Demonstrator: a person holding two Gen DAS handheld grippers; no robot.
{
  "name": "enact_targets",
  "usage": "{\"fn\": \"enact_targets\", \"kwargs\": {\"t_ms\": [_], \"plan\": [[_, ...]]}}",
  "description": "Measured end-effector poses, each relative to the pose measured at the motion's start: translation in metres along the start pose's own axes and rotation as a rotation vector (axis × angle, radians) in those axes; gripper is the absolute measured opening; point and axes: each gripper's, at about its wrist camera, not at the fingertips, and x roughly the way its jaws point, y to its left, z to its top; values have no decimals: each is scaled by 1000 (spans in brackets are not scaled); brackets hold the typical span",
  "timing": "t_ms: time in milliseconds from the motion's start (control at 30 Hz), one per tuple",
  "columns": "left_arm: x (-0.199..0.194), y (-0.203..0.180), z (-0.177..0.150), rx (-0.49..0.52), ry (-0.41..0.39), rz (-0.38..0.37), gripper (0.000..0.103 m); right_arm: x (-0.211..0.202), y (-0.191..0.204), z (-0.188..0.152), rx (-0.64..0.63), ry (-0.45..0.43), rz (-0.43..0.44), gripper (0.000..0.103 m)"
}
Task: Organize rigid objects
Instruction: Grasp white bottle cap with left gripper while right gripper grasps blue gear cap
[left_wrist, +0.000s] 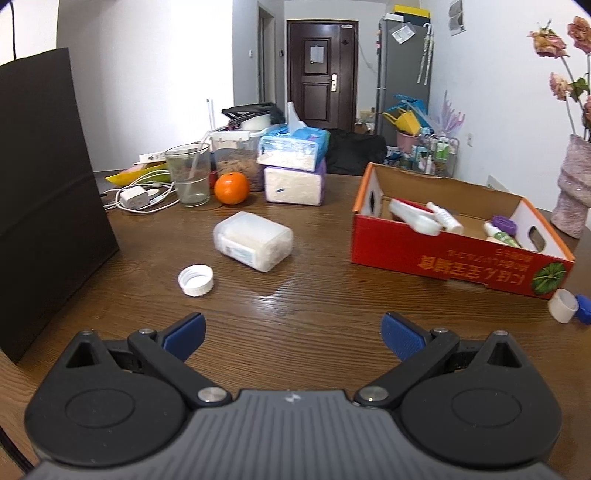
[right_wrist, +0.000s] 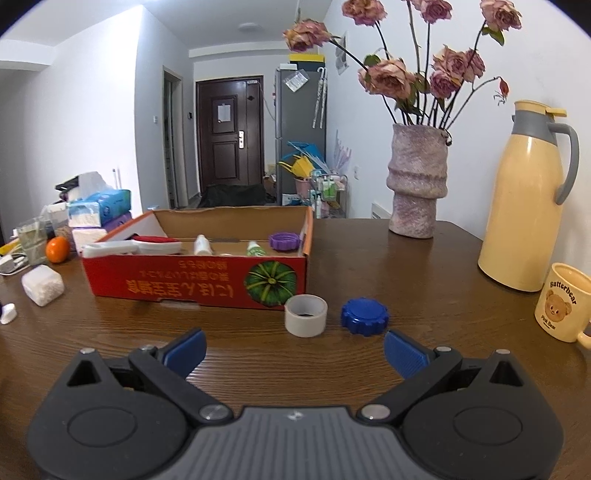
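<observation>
A red cardboard box (left_wrist: 443, 254) (right_wrist: 184, 284) sits on the wooden table and holds a red-and-white tool, small bottles and a purple lid (right_wrist: 283, 241). In the left wrist view a white screw cap (left_wrist: 195, 280) and a clear plastic container (left_wrist: 253, 240) lie ahead of my open left gripper (left_wrist: 293, 334), which holds nothing. In the right wrist view a tape roll (right_wrist: 306, 315) and a blue lid (right_wrist: 364, 316) lie just beyond my open right gripper (right_wrist: 295, 349), in front of the box. The tape roll (left_wrist: 563, 305) also shows at the left view's right edge.
A dark panel (left_wrist: 48, 192) stands at the left. A glass (left_wrist: 188, 173), an orange (left_wrist: 231, 188), tissue packs (left_wrist: 293, 162) and charger cables crowd the far side. A vase of flowers (right_wrist: 417, 181), a cream thermos (right_wrist: 524, 199) and a bear mug (right_wrist: 563, 302) stand at the right.
</observation>
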Motion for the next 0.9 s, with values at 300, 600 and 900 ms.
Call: {"fn": "enact_targets", "kwargs": {"t_ms": [300,600,900], "plan": [[27,25,2,-27,32,48,103,26,-22,-2,15,28,-47,103],[55,44,7,-31,55,104,103,55,-42,0,15,72,-71,103],[87,59,9,-14,79,138,103,85,-60,0,27,123,-92,103]]}}
